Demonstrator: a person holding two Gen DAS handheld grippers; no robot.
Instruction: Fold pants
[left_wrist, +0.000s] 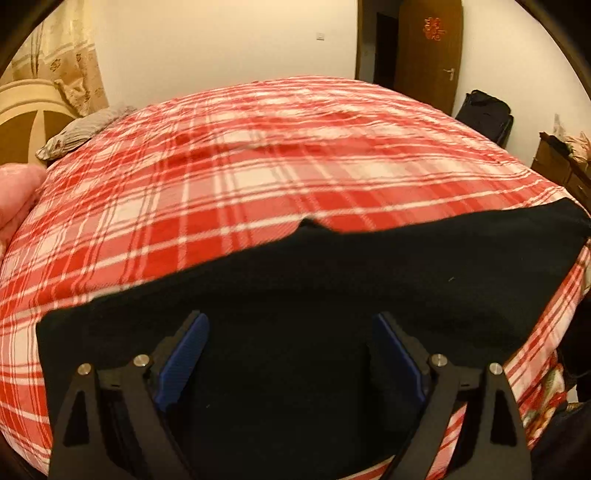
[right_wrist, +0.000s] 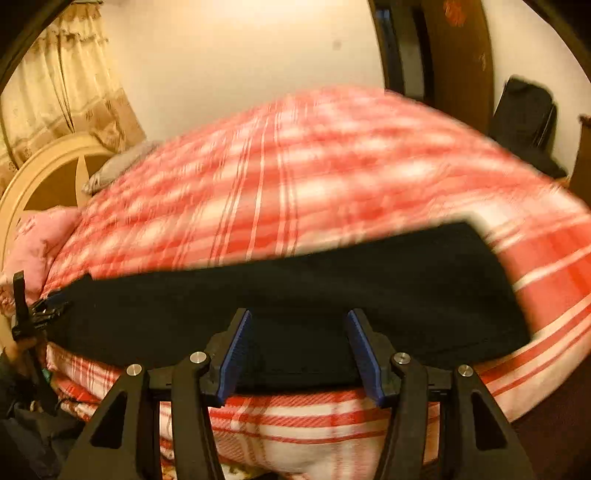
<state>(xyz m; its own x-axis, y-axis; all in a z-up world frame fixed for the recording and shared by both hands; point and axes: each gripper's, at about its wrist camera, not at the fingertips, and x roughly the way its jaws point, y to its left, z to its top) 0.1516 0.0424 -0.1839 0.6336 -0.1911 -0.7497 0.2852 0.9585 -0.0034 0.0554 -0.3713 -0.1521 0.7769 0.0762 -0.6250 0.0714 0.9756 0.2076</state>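
Matt black cloth pants (left_wrist: 332, 280), soft plaid blanket (left_wrist: 258, 155)

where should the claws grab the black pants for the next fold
Probably the two near corners of the black pants, which lie flat as a long band along the near edge of the plaid bed cover. Come in low from the near bedside: that hem sits by the mattress edge, so a finger can slide under it.

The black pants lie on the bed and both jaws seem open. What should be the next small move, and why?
Probably lower the left gripper onto the near edge of the black pants and close on it. Both grippers' jaws stand open and empty, and the pants lie flat on the plaid bedcover, so another fold needs a grip first.
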